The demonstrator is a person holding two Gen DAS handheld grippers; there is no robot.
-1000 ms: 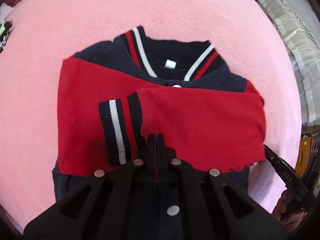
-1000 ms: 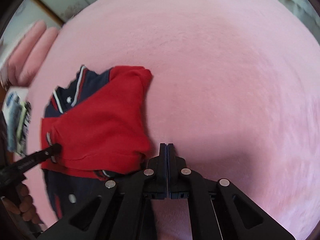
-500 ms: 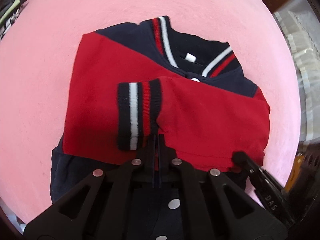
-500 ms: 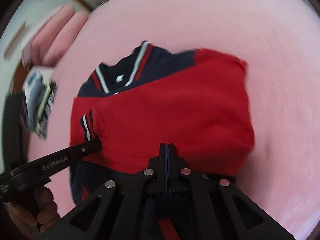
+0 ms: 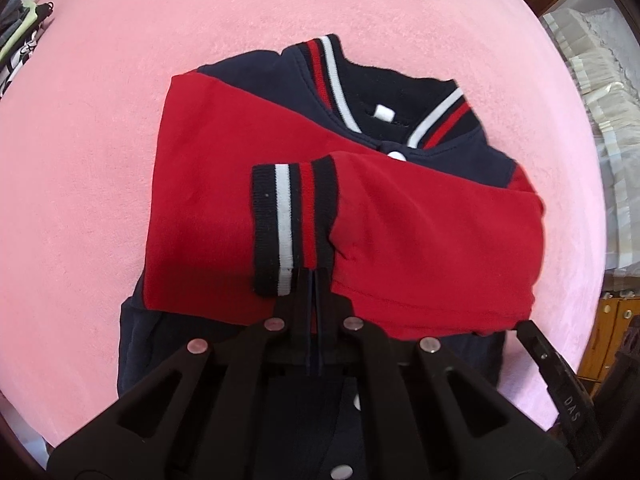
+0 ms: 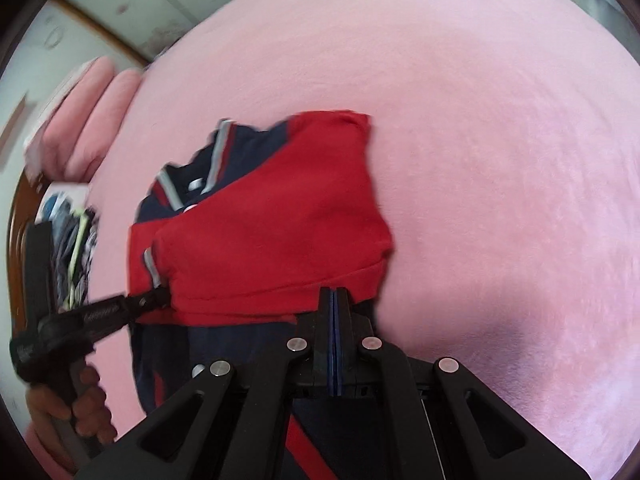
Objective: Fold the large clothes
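Pink fleece bedspread [image 5: 100, 160] under folded jacket [image 5: 400, 240]

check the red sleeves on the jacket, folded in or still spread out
Folded in. Both red sleeves lie crossed over the navy jacket chest, the striped cuff resting on top on the pink blanket.

Matt cloth jacket [image 5: 420, 240]; seemingly fleecy blanket [image 5: 100, 140]

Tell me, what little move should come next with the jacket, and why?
Probably lift the jacket's navy bottom part up over the red sleeves. Both sleeves already lie crossed over the chest, the striped cuff on top. The left hand-held gripper and right hand-held gripper are shut at the sleeves' lower edge, above the unfolded hem.
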